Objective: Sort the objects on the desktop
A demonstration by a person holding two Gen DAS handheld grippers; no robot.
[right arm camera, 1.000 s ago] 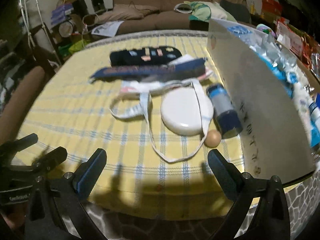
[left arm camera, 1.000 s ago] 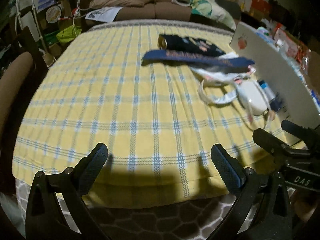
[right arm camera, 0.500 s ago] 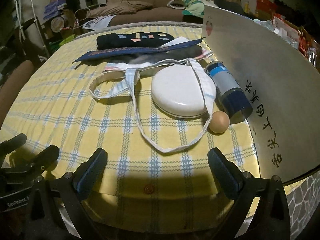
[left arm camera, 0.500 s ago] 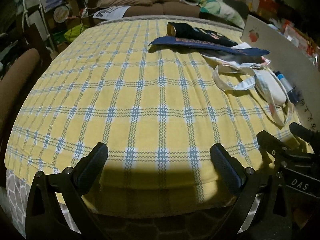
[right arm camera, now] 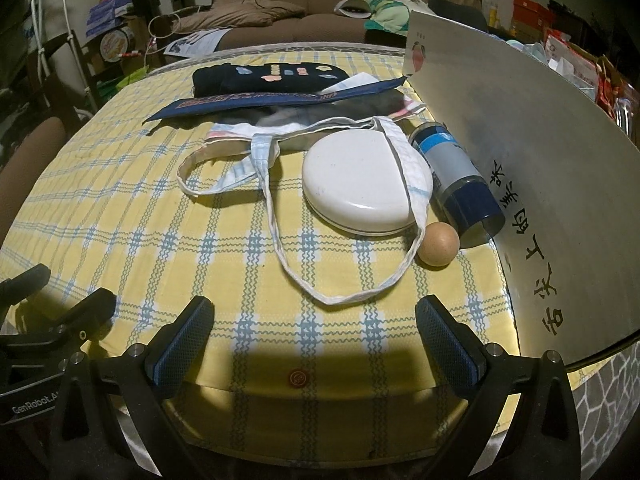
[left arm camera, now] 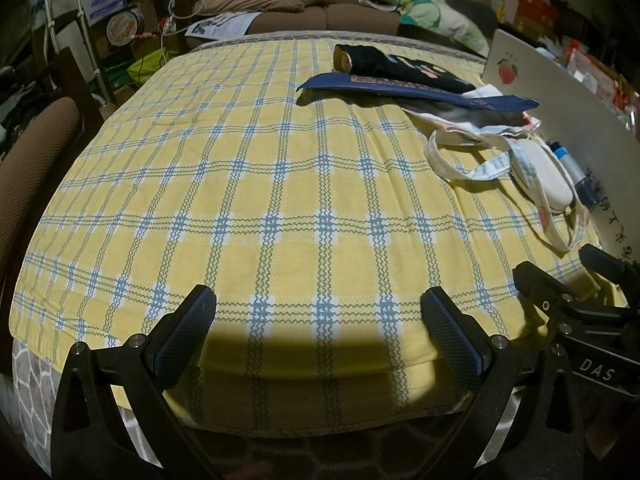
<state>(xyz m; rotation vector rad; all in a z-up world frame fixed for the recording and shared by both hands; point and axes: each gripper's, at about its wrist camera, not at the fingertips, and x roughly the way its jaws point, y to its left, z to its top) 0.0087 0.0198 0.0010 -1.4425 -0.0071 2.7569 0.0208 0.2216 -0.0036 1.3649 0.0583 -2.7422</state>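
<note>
Egg [right arm camera: 438, 249] only in right view

Left wrist cam is sitting low at the near edge of the table, looking far across the yellow plaid cloth [left arm camera: 248, 184], left gripper [left arm camera: 320, 316] framing the bottom. Right wrist cam is sitting at the same near edge further right, facing the same way, closer to the white round case [right arm camera: 366, 184] and egg [right arm camera: 438, 249]. Both are catching that case [left arm camera: 544, 178], the tote straps [right arm camera: 276, 216], the white board [right arm camera: 532, 168] on the right and the sofa [left arm camera: 340, 4] at the far end. Each is catching the other gripper at its frame edge.
</note>
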